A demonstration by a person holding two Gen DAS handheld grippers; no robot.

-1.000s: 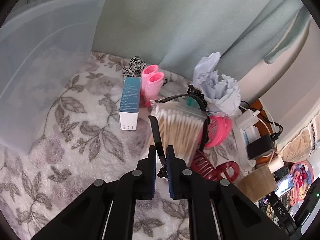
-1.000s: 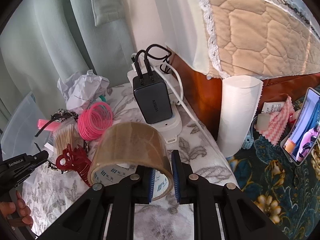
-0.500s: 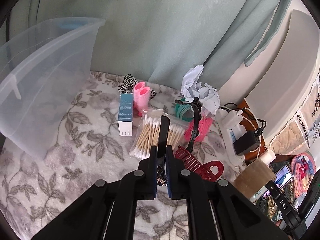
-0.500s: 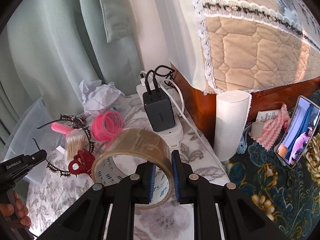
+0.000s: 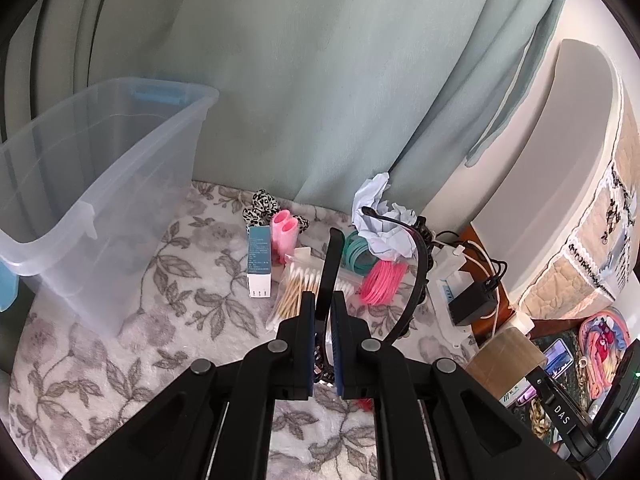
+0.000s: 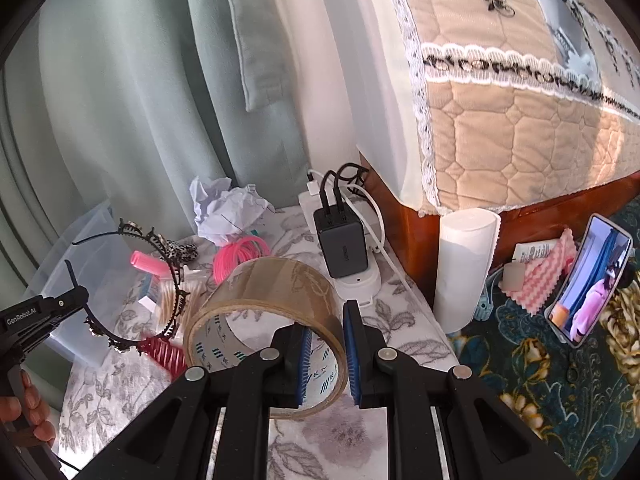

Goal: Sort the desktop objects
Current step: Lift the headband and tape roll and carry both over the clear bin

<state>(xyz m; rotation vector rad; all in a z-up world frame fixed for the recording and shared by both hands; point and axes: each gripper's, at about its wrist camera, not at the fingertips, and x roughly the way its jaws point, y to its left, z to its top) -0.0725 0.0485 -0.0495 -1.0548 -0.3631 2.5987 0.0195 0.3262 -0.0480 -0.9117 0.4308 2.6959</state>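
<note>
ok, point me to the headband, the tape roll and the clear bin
headband (image 6: pixel 172 276), right wrist view, on its toothed arch.
tape roll (image 6: pixel 276 280), right wrist view, on its brown outer face.
clear bin (image 5: pixel 132 176), left wrist view, on its side wall.

My left claw is pinched tight, its two fingers nearly meeting on a thin black band, and it sits raised above the tabletop, tilted forward. My right claw is clamped across the wall of a tape roll, one finger inside the ring, one outside. My left hand grips the left handle, fingertips curled round it.
</note>
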